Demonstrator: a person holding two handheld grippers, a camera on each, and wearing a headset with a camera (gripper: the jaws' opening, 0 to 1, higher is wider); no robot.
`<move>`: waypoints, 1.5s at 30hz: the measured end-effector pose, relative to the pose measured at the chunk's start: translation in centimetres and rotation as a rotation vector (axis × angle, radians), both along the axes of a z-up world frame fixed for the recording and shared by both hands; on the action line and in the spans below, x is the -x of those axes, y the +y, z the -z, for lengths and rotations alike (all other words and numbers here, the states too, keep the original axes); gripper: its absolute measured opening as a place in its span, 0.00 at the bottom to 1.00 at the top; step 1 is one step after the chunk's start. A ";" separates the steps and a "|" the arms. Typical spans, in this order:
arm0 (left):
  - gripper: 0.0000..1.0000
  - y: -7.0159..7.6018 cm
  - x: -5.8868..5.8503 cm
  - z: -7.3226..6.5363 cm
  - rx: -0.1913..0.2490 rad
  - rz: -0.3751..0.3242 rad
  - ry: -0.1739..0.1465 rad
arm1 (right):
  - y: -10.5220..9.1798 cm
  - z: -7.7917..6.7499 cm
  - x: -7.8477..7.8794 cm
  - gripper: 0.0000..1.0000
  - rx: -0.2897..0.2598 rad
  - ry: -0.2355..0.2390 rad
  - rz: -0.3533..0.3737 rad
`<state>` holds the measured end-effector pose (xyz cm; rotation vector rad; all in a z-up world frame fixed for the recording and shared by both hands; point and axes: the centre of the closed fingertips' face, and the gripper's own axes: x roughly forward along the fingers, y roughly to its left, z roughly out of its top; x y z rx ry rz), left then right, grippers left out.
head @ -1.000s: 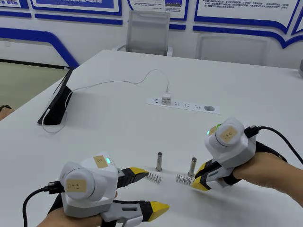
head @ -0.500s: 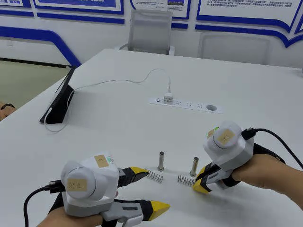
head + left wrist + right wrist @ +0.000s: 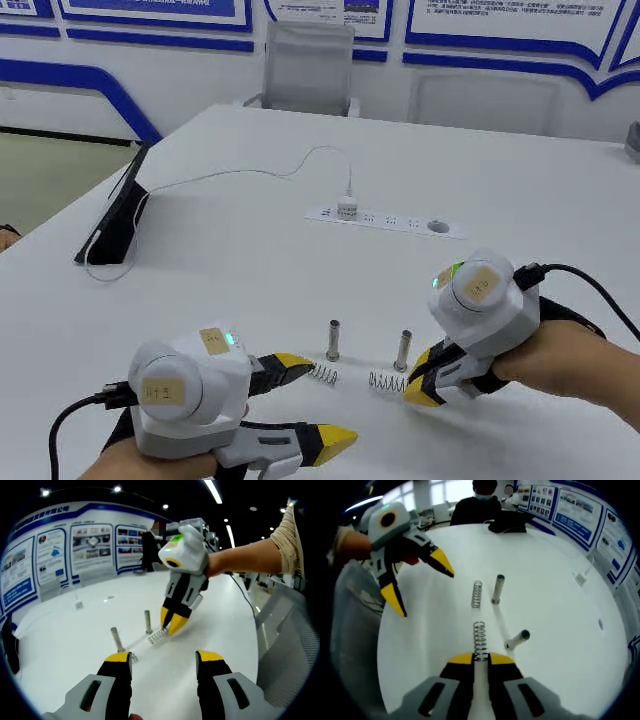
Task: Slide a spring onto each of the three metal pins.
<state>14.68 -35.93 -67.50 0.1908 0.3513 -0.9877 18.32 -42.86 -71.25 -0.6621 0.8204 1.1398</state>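
Spring [image 3: 479, 639] sits pinched in the right gripper [image 3: 480, 658], low over the surface [image 3: 250, 250]. Left gripper [image 3: 164, 656] hovers wide open beside a second spring [image 3: 323, 374].

White table [image 3: 250, 260], silver pins [image 3: 333, 340], silver spring [image 3: 385, 381], black tablet [image 3: 110, 225]

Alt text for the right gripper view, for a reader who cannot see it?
The right tool, jaws shut, grips one end of a spring lying on the white table. Ahead stand a near pin and a far pin, a second spring lying beside the far one. The left tool, jaws open, shows at the upper left.
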 end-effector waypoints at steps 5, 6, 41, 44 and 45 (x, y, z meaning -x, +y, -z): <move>0.52 -0.4 0.0 -0.1 -0.002 0.011 -0.004 | 0.5 -1.5 0.9 0.11 -0.020 -0.019 -0.038; 0.51 -0.5 0.0 -0.2 -0.003 0.014 -0.006 | 0.5 -1.8 1.1 0.11 -0.019 -0.026 -0.048; 0.25 -2.1 0.9 -0.5 -0.033 0.103 -0.078 | 3.0 -4.2 5.3 0.12 0.007 -0.028 -0.264; 0.22 -2.2 1.0 -0.6 -0.035 0.112 -0.086 | 3.1 -4.2 5.4 0.12 0.008 -0.028 -0.269; 0.20 -2.2 1.0 -0.5 -0.036 0.115 -0.087 | 3.1 -4.2 5.4 0.12 0.009 -0.026 -0.271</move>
